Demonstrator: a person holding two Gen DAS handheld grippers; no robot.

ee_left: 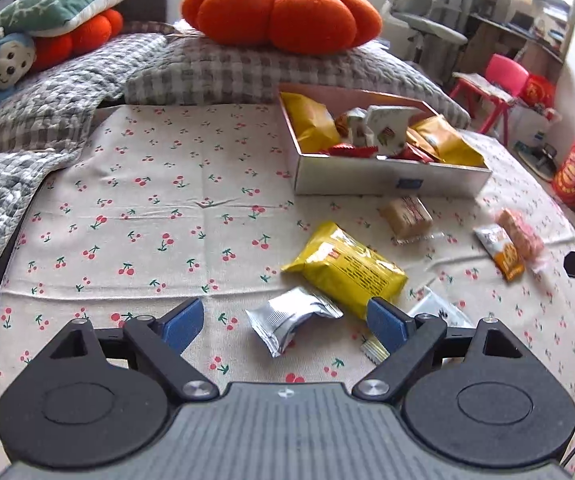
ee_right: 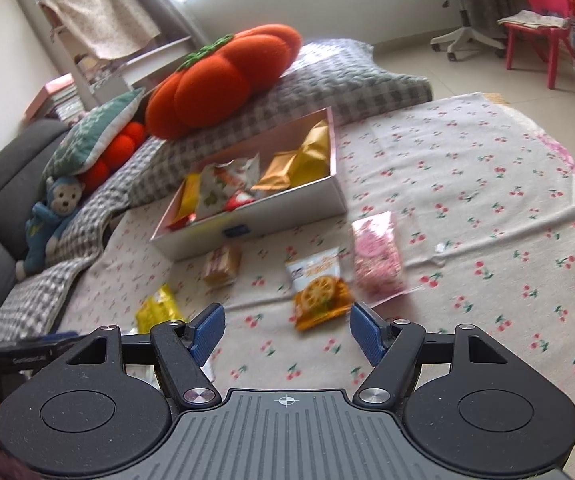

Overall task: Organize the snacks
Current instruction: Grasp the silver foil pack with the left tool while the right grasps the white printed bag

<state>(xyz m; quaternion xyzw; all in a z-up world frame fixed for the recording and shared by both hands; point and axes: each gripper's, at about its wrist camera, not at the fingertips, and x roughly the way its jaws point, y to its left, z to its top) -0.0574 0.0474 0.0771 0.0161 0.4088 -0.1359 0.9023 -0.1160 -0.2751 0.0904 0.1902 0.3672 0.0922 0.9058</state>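
Snacks lie scattered on a cherry-print cloth (ee_left: 147,216) in front of a shallow white box (ee_left: 387,178), pink inside.

Left wrist view: left gripper (ee_left: 285,322) has its blue ribbed pads spread wide, nothing between them. A crinkled silver foil packet (ee_left: 291,318) lies in the gap, touching neither pad. Just beyond it sits a glossy yellow pillow pack (ee_left: 347,268) with a small red mark and dark print too small to read. Farther right are a clear-wrapped tan biscuit block (ee_left: 407,216), an orange-and-white sachet (ee_left: 501,252) and a pink packet (ee_left: 521,234). The box holds yellow and gold bags, red-wrapped pieces and white cartons; a blue label on its front wall is illegible. Behind it a plush orange pumpkin cushion (ee_left: 283,10) rests on a grey checked quilt (ee_left: 215,68). Only here: the foil packet, plus a clear wrapper partly hidden behind the right-hand pad.

Right wrist view: right gripper (ee_right: 287,332) is also spread wide and empty, hanging above the cloth. The sachet (ee_right: 319,290) lies just ahead between the pads' line; its picture shows a round lattice biscuit, its lettering blurred. Beside it is the pink packet (ee_right: 377,260), and nearer the box (ee_right: 255,228) the biscuit block (ee_right: 222,265). Only an end of the yellow pack (ee_right: 159,308) shows. Seen better here: a blue plush monkey (ee_right: 53,224) against a grey sofa, the pumpkin cushion (ee_right: 223,80), and bare tiled floor with a pink chair (ee_right: 547,8).
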